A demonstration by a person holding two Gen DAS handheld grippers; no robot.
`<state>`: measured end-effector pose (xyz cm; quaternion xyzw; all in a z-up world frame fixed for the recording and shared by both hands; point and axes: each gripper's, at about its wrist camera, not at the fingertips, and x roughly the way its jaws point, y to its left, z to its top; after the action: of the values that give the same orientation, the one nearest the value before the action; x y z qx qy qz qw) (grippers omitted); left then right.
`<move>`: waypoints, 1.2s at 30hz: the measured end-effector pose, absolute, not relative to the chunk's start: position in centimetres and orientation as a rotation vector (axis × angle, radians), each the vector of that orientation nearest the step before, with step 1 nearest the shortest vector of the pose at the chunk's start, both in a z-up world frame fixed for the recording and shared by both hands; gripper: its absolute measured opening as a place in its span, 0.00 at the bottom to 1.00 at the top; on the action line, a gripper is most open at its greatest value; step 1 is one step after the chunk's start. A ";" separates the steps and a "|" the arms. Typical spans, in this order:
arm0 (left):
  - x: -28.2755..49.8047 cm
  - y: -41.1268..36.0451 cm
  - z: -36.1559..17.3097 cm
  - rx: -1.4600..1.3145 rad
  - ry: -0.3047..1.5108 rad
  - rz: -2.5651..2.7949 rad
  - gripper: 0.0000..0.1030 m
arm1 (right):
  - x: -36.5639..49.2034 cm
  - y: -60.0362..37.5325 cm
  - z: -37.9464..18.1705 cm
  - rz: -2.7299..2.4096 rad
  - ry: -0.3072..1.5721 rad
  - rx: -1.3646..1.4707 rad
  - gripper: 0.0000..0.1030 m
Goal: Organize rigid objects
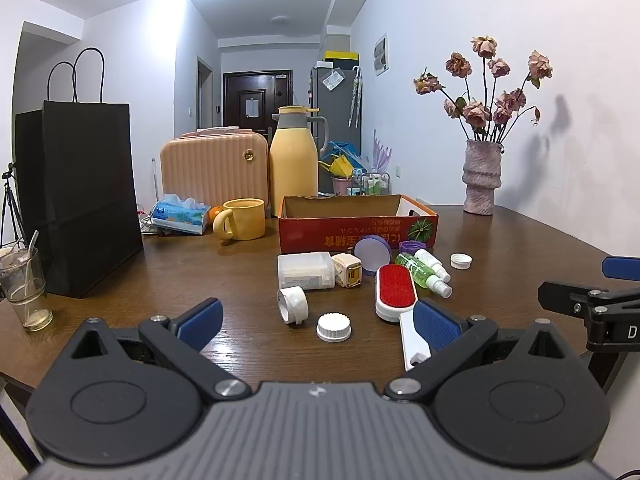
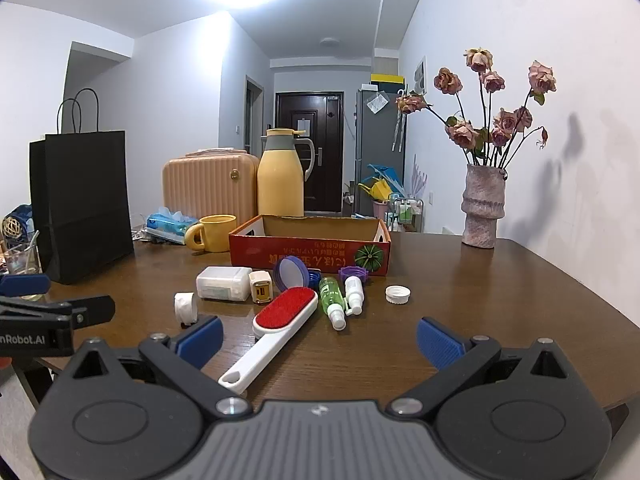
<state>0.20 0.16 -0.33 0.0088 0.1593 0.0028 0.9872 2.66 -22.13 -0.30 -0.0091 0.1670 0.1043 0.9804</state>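
An orange cardboard box (image 1: 340, 232) (image 2: 308, 254) stands open on the brown table. In front of it lie a white plastic case (image 1: 306, 271) (image 2: 223, 283), a cream charger plug (image 1: 347, 275) (image 2: 261, 292), a purple-rimmed round lid (image 1: 373, 256) (image 2: 292, 273), two small spray bottles (image 1: 426, 275) (image 2: 338, 300), a red-and-white lint brush (image 1: 394, 294) (image 2: 276, 324), a white tape roll (image 1: 293, 305) (image 2: 186, 307) and white caps (image 1: 334, 327) (image 2: 398, 294). My left gripper (image 1: 320, 326) is open near the table's front edge. My right gripper (image 2: 320, 338) is open too, with the brush handle low between its fingers.
A black paper bag (image 1: 86, 196), a glass with a straw (image 1: 24, 292), a tissue pack (image 1: 180, 214), a yellow mug (image 1: 242, 220), a yellow thermos (image 1: 294, 164) and a peach case (image 1: 214, 168) crowd the back left. A vase of dried roses (image 1: 482, 178) stands back right.
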 end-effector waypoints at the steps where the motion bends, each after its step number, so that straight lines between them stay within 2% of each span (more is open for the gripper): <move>1: 0.2 0.2 -0.4 0.018 0.320 0.006 1.00 | 2.6 -22.1 -0.5 0.210 0.337 -0.019 1.00; 36: 0.9 0.8 -1.7 0.004 0.346 0.021 1.00 | 2.7 -22.1 -0.7 0.209 0.354 -0.024 1.00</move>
<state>0.93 0.85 -1.65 0.0021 0.1723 0.0103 0.9850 2.69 -22.05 -0.72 -0.0120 0.1755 0.1039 0.9789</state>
